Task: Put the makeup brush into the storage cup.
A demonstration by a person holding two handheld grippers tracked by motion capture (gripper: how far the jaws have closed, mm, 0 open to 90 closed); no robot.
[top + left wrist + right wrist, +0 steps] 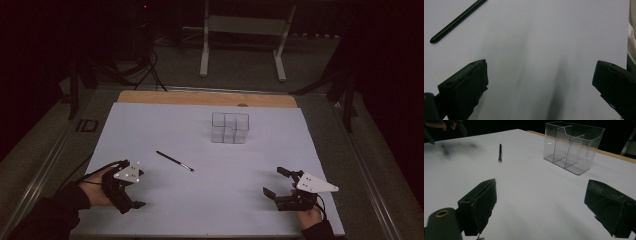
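A thin black pen (175, 161) lies slantwise on the white sheet (165, 125), left of centre. Farther back stands an empty clear plastic organizer (230, 128) with several compartments. My left gripper (140, 189) rests near the front left, open, with nothing between its jaws. In the left gripper view the pen (456, 21) lies beyond the left gripper (540, 82), up to the left. My right gripper (274, 181) sits at the front right, also open and holding nothing. The right gripper view shows the right gripper (541, 207), the pen (499, 152) far ahead on the left and the organizer (571, 147) ahead on the right.
The sheet covers a wooden tabletop (207, 97) whose bare edge shows at the back. A white metal stand (245, 30) and dark tripod legs (345, 95) are on the floor beyond. A small black object (87, 125) lies left of the sheet. The other hand (441, 125) shows far off.
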